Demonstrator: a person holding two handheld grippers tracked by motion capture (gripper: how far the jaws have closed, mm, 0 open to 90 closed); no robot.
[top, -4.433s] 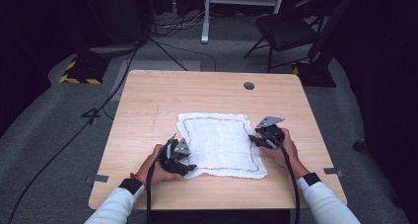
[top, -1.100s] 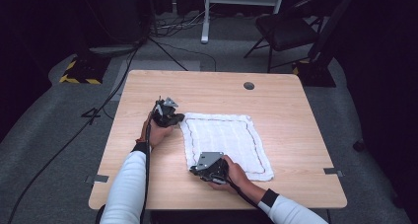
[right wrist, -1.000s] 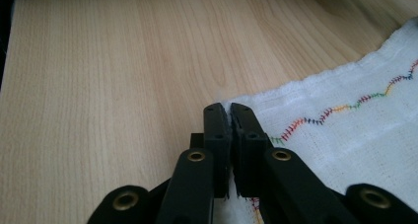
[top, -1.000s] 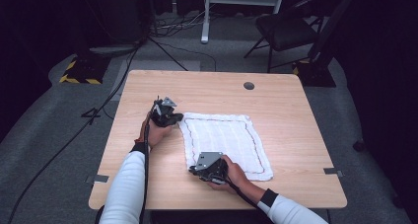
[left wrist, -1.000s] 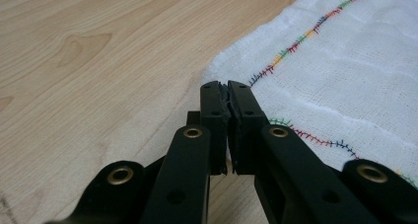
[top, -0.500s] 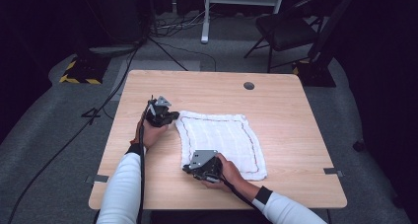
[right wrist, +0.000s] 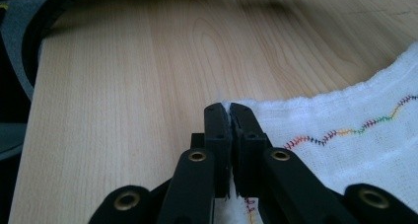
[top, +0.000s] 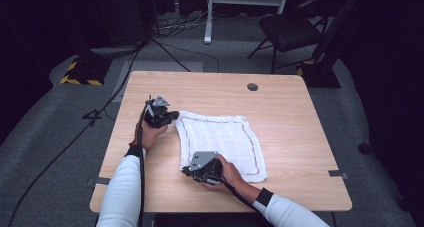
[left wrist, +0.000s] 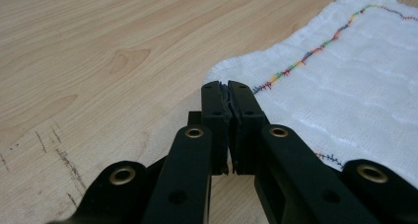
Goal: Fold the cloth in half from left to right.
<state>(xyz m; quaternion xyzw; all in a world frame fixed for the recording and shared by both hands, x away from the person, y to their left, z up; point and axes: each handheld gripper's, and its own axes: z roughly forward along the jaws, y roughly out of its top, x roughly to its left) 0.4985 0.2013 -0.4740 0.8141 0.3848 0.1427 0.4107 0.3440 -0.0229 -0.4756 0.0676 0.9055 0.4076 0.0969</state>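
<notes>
A white cloth [top: 220, 137] with a multicoloured stitched border lies spread on the wooden table [top: 280, 107]. My left gripper [top: 173, 115] is at the cloth's far left corner, its jaws shut on that corner [left wrist: 227, 86]. At the near left corner sits my right gripper [top: 186, 170], jaws shut on the cloth's edge [right wrist: 227, 105]. In the left gripper view the cloth [left wrist: 345, 71] spreads out to the right; in the right gripper view the cloth [right wrist: 355, 120] also lies to the right.
A round grommet hole [top: 252, 86] sits at the table's far side. A black chair [top: 292, 29], a white stand [top: 245, 2] and cables [top: 100, 107] are on the floor beyond and left of the table. Bare wood [top: 300, 137] lies right of the cloth.
Both grippers have shifted left, dragging the cloth's left side with them. Earlier still, they held the cloth at its near left and right edges.
</notes>
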